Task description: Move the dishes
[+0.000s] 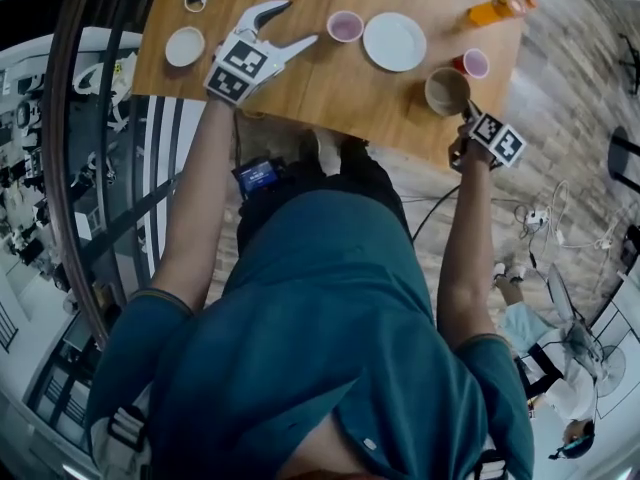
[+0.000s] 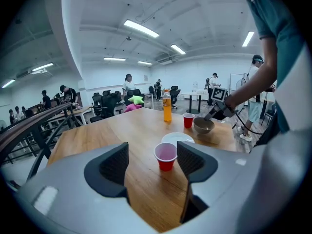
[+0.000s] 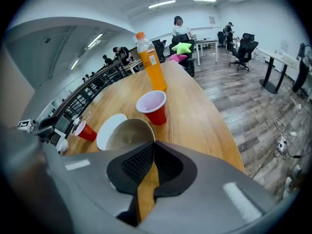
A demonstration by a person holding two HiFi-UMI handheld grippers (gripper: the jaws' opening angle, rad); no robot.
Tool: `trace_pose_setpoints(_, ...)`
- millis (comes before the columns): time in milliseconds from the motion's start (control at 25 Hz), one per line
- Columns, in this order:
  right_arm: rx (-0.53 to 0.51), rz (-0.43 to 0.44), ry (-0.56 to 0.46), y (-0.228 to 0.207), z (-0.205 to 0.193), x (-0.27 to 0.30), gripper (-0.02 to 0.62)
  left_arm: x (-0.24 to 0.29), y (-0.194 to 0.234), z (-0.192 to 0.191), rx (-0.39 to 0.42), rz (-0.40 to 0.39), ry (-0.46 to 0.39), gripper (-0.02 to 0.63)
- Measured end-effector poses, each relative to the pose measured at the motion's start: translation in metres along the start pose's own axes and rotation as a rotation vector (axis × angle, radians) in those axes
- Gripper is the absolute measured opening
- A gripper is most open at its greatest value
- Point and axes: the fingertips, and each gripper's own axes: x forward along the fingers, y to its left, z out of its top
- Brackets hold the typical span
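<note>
Now | right tongs (image 3: 151, 144) pinch bowl (image 3: 127, 133) (near rim hidden)

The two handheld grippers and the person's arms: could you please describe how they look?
Both the left gripper and right gripper are light grey plastic with black ribbed pads and a cube of black-and-white square markers. The person wears a teal short-sleeved shirt.

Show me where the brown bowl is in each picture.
Head view: bowl upper right, right of the white plate.
Left gripper view: bowl right of middle, beyond the white plate.
Right gripper view: bowl low centre, at the jaws' tips.
Shared landmark: the white plate beside it.
</note>
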Motion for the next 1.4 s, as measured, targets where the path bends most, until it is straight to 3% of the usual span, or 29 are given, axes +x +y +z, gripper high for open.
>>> trace_pose_setpoints(600, 0.137, -0.07, 0.079, -0.048, -0.024, -0.004, 0.017, -0.024, 0.002, 0.007, 0.028, 0.022, -0.007, 0.308)
trace_pose_setpoints(960, 0.114, -0.103, 0.071, -0.053, -0.025, -0.019, 0.021, -0.039, 0.004, 0.014, 0.043, 0.033, -0.032, 0.308)
trace_pose_setpoints(1120, 0.057, -0.114, -0.03, -0.051, -0.003, -0.043, 0.023, -0.044, -0.001, 0.023, 0.057, 0.036, -0.053, 0.308)
trace_pose_setpoints(1240, 0.003, -0.097, -0.217, -0.027, 0.037, -0.083, 0.021, -0.053, -0.005, 0.035, 0.058, 0.041, -0.085, 0.308)
trace_pose_setpoints(1400, -0.138, 0.09, -0.514, 0.054, 0.096, -0.157, 0.02, -0.076, -0.007, 0.056, 0.009, 0.049, -0.177, 0.307)
